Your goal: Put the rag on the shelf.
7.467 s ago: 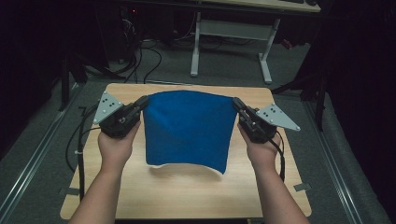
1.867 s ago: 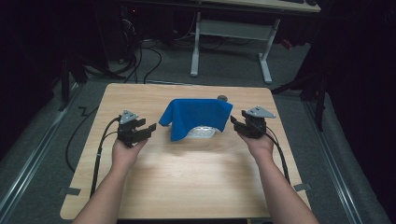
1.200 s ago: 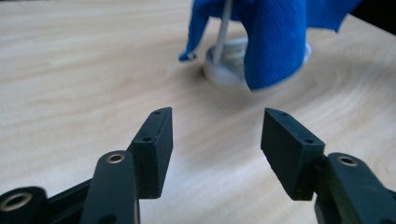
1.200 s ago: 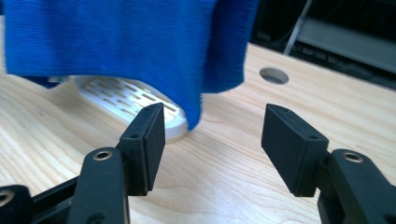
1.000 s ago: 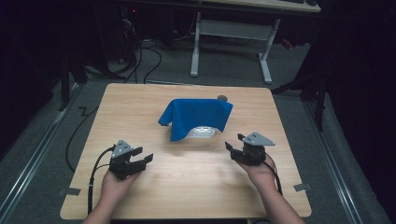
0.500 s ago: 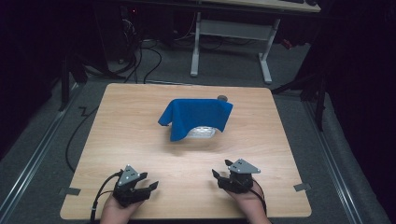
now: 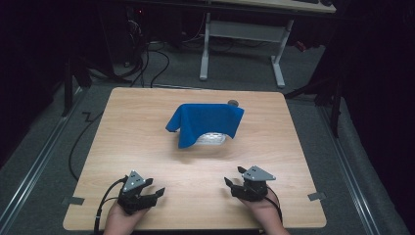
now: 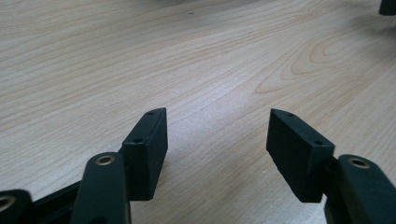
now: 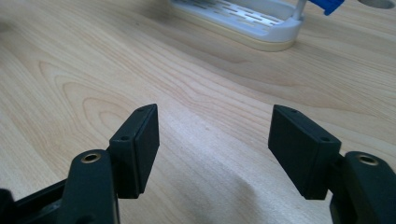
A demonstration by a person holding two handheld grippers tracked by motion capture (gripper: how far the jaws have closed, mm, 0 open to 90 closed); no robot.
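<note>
A blue cloth [image 7: 208, 122] hangs draped over a white slotted rack [image 7: 211, 139] at the middle back of the wooden table [image 7: 142, 142]. In the right gripper view the rack's base [image 9: 247, 18] and a corner of the cloth [image 9: 329, 4] lie ahead. My left gripper [image 7: 156, 192] [image 8: 217, 116] rests low near the front left edge, well apart from the cloth. My right gripper [image 7: 235, 176] [image 9: 215, 109] sits near the front right. The jaws of both have just been opening; they stand open with only bare wood between them.
A small dark round thing [image 7: 233, 103] lies just behind the cloth. Tape patches [image 7: 73, 200] [image 7: 317, 196] mark the front corners. Cables [image 7: 147, 63] and a white desk frame [image 7: 244, 34] stand on the floor beyond the far edge.
Both hands have drawn back from beside the cloth to the table's near edge and sunk lower. The cloth, earlier held spread between the grippers, lies released over the rack.
</note>
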